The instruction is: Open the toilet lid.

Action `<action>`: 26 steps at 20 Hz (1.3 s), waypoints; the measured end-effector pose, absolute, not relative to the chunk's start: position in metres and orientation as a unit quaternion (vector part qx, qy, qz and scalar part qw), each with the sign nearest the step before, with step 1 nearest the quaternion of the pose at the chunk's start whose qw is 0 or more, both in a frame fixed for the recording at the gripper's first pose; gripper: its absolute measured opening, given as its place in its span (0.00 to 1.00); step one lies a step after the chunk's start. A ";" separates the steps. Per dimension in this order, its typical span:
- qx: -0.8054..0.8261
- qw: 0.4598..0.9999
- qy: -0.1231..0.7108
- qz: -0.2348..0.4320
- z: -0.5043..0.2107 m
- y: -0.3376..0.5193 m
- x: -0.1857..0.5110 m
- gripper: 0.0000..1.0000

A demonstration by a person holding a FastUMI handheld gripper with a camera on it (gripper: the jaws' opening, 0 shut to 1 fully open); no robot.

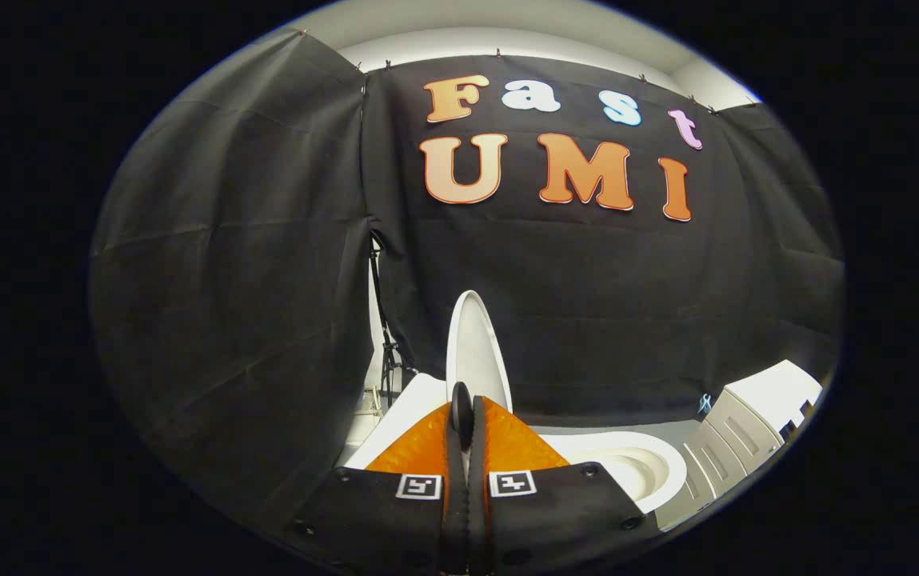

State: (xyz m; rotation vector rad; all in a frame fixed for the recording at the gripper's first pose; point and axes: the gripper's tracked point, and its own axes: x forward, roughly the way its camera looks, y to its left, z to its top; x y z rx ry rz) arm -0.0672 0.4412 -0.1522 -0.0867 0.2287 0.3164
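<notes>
The white toilet lid (477,348) stands raised and near upright, just beyond my fingertips, seen almost edge-on. Below and to the right of it the white bowl and seat (643,468) lie uncovered. My gripper (462,404) is shut, its two orange fingers (507,440) pressed together with nothing between them. The tips sit close in front of the lid's lower part; whether they touch it I cannot tell.
The black cloth wall (587,320) hangs close behind the toilet. A white cabinet with panelled fronts (755,424) stands to the right of the bowl. A dark stand with cables (385,352) shows in a gap in the cloth left of the lid.
</notes>
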 end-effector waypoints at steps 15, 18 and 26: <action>-0.017 0.986 0.059 0.155 -0.076 0.409 -0.066 1.00; 0.001 0.989 0.049 0.140 -0.053 0.387 -0.062 0.99; 0.008 0.993 0.049 0.108 -0.041 0.329 -0.051 0.99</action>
